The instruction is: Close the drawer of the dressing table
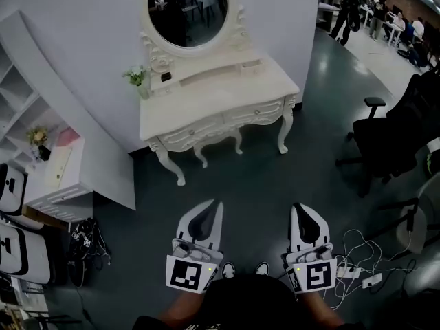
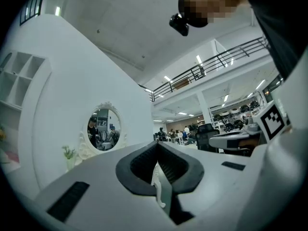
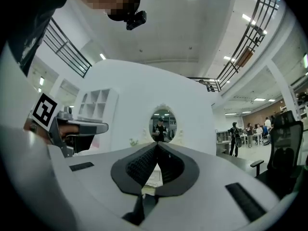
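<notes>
The white dressing table stands against the wall ahead, under an oval mirror. Its carved front drawers look flush. A small drawer on the top ledge seems to stick out slightly. Both grippers hang low and well short of the table, over the dark floor. My left gripper is shut with nothing between its jaws, and its tips meet in the left gripper view. My right gripper is likewise shut and empty. The mirror shows far ahead in both gripper views.
A small potted plant sits on the table's left end. A white shelf unit stands at the left. Black office chairs are at the right, white cables and a power strip lie on the floor. People stand far back.
</notes>
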A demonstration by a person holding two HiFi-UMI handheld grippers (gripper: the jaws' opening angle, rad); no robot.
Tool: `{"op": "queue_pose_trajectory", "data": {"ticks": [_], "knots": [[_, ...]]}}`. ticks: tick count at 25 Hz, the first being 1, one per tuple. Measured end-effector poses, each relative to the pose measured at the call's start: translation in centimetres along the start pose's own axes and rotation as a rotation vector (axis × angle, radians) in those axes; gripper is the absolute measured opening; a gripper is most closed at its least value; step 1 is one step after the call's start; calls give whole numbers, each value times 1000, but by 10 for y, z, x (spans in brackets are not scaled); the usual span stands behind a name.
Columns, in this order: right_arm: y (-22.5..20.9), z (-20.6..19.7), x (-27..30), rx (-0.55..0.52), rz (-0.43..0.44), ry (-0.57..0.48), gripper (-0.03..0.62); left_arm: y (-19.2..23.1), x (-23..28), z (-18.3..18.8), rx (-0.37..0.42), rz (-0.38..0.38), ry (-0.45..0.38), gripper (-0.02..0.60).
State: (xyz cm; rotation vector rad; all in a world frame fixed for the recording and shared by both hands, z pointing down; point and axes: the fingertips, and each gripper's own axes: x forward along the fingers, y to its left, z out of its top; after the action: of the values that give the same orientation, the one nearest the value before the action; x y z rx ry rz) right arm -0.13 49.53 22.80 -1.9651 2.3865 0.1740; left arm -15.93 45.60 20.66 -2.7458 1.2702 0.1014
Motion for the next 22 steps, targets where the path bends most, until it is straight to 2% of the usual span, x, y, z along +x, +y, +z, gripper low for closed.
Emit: {"op": "queue_pose_trajectory", "data": {"ticks": [11,16,22], "knots": [[-26,-23,-17,5,71,56,-2,-29,-5,-12,-13,63,7,3],[-35,-22,-18,-3,90,57,-2,-40,1,-11,-5,56,23,3],[-45,-27,-9,-18,74,63,-2,-37,14,-17,-6,52,32,3]]}}
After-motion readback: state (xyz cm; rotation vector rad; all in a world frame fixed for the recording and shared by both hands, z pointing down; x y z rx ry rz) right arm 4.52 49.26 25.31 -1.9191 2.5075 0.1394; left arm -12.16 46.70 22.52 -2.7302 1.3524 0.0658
